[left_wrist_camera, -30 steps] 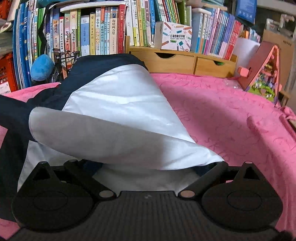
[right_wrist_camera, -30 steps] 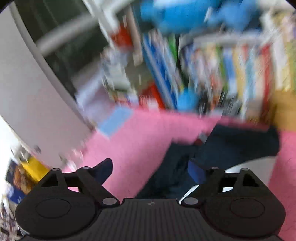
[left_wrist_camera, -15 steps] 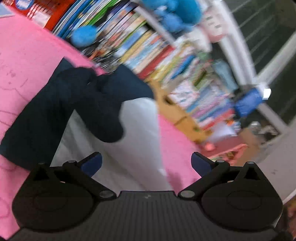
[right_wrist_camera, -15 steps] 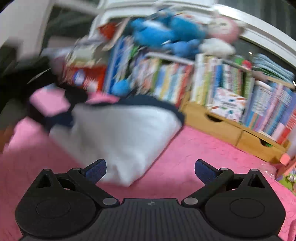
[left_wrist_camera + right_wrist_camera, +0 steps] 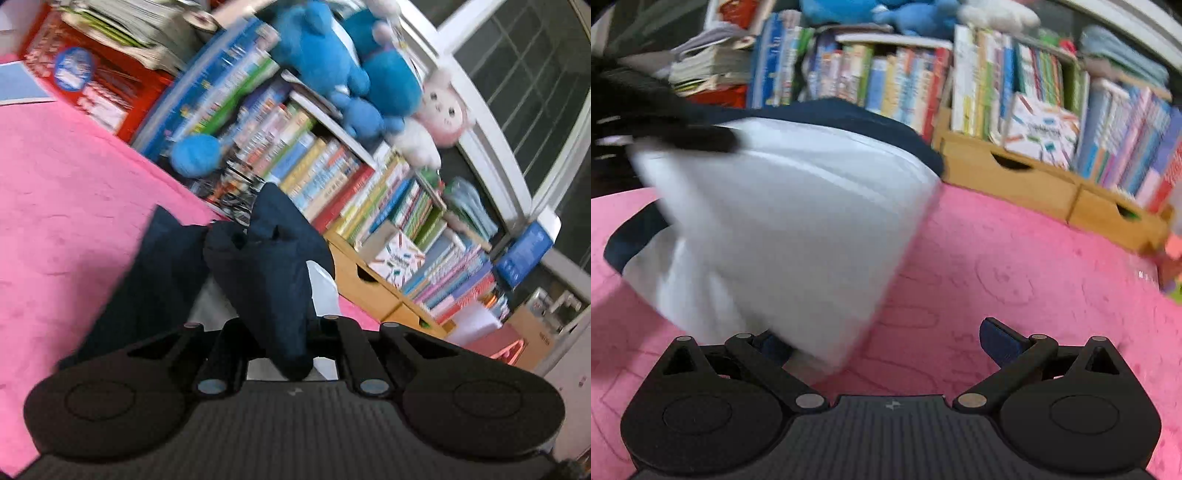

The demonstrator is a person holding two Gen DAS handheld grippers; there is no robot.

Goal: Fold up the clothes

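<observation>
The left gripper (image 5: 286,332) is clenching a navy fold of the garment (image 5: 266,280). Half a second ago its jaws were standing wide with nothing between them; they have just been closing, and dark cloth is now bunching up between them at 6 o'clock in the left wrist view. The garment (navy outside, white lining inside) is lying on the pink cover (image 5: 66,206), trailing from the grip toward 12 o'clock, where the bookshelf (image 5: 332,177) is standing behind it.

The right gripper (image 5: 886,347) is standing released, jaws fully apart. In its view the white lining (image 5: 790,229) is spreading from 9 o'clock toward centre, and its lower edge is reaching the left finger (image 5: 772,349). Whether the cloth is touching that pad or merely passing in front of it is hard to judge, as the frame is smeared by motion. The right pad is sitting clear over bare pink cover at 5 o'clock.

Assessment: one hand has now secured the cloth, the other has not. The fold is at its pick-up stage; the right gripper is likely needing a matching hold on the lining edge before the panel can be carried over evenly.
</observation>
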